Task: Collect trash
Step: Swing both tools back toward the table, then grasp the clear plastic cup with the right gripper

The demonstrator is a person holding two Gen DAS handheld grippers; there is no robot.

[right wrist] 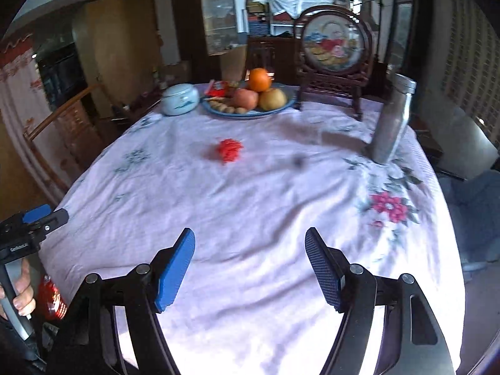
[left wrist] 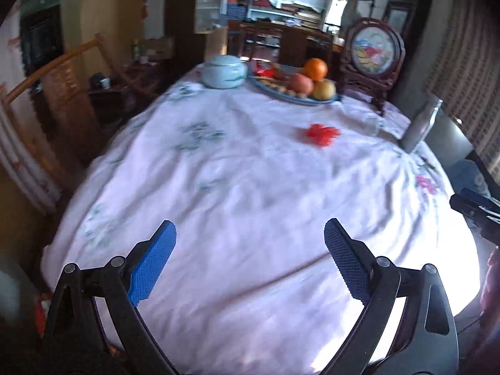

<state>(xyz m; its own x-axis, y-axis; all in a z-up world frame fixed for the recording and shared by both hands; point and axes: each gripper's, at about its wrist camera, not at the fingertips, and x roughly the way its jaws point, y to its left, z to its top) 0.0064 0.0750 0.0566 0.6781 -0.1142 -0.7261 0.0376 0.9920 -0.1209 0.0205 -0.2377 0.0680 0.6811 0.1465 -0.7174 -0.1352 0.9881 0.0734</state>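
Observation:
A crumpled red scrap lies on the white flowered tablecloth, past the table's middle. My left gripper hangs open over the near edge of the table, nothing between its blue pads. My right gripper is open too, also empty, over the near edge to the right of the left one. The scrap is far ahead of both. The left gripper shows at the left edge of the right wrist view, held by a hand. A small dark speck lies on the cloth, blurred.
At the far side stand a blue plate of fruit and nuts, a pale lidded pot and a round framed picture on a wooden stand. A tall metal flask stands at the right. A wooden chair is left.

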